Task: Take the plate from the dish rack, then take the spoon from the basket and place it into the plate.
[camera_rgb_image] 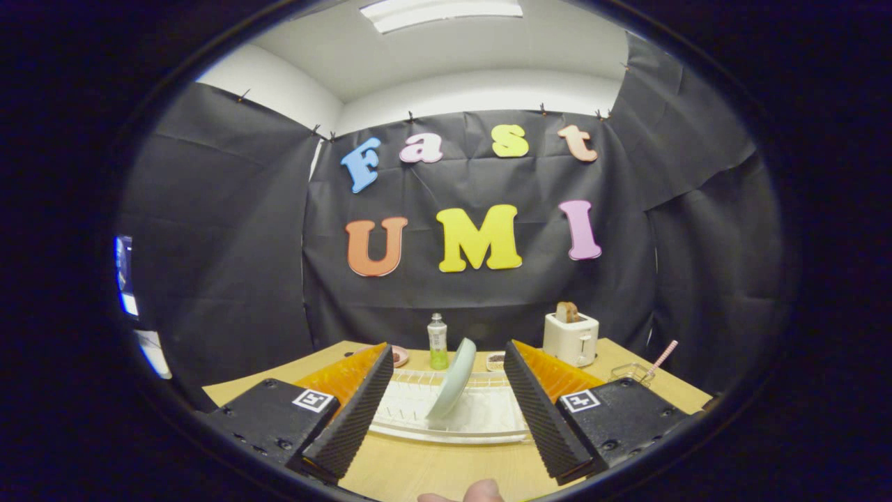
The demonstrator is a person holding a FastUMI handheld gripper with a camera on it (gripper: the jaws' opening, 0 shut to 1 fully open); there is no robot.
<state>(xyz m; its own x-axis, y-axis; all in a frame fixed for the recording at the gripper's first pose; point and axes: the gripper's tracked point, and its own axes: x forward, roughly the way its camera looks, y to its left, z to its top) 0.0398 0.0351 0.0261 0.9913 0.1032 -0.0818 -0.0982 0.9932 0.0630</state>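
Observation:
A pale green plate [452, 380] leans on its edge in the white dish rack [481, 418], which lies across the wooden table [432, 467]. My gripper [446, 436] is open and holds nothing; its two fingers stand wide apart on either side of the rack's near end, short of the plate. Beyond the right finger, a small clear basket [629, 373] sits near the table's right edge, and a pink-striped handle [663, 355] sticks up out of it.
A white toaster [571, 337] with a slice of bread stands at the back right. A green soap bottle [437, 341] stands behind the rack, with small dishes [399, 356] to either side of it. A fingertip [481, 492] shows just below the fingers.

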